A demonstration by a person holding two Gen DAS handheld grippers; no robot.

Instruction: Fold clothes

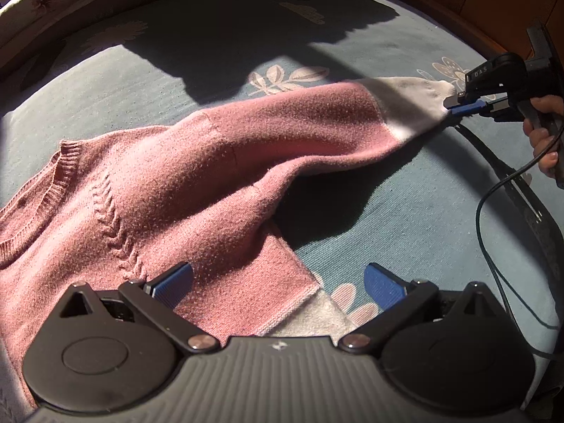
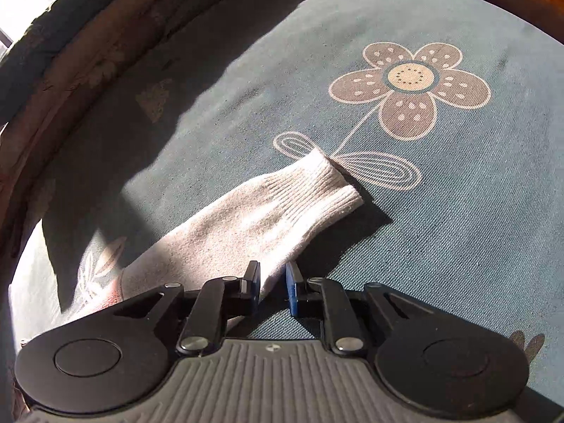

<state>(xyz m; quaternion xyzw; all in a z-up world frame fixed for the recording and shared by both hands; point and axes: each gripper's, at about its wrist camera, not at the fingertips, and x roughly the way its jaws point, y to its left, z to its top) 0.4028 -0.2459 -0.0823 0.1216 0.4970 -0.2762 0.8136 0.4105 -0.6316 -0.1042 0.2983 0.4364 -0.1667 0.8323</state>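
On the blue bedsheet point(image 1: 370, 211), right tongs point(image 2: 273, 287) pinch the sweater's point(image 1: 158, 190) cuff point(image 2: 310, 190).

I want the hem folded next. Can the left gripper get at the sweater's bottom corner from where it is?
Probably yes. The left gripper hangs open right over the pink sweater's white-edged hem corner, with nothing between them. The right gripper is away, pinching the cuff.
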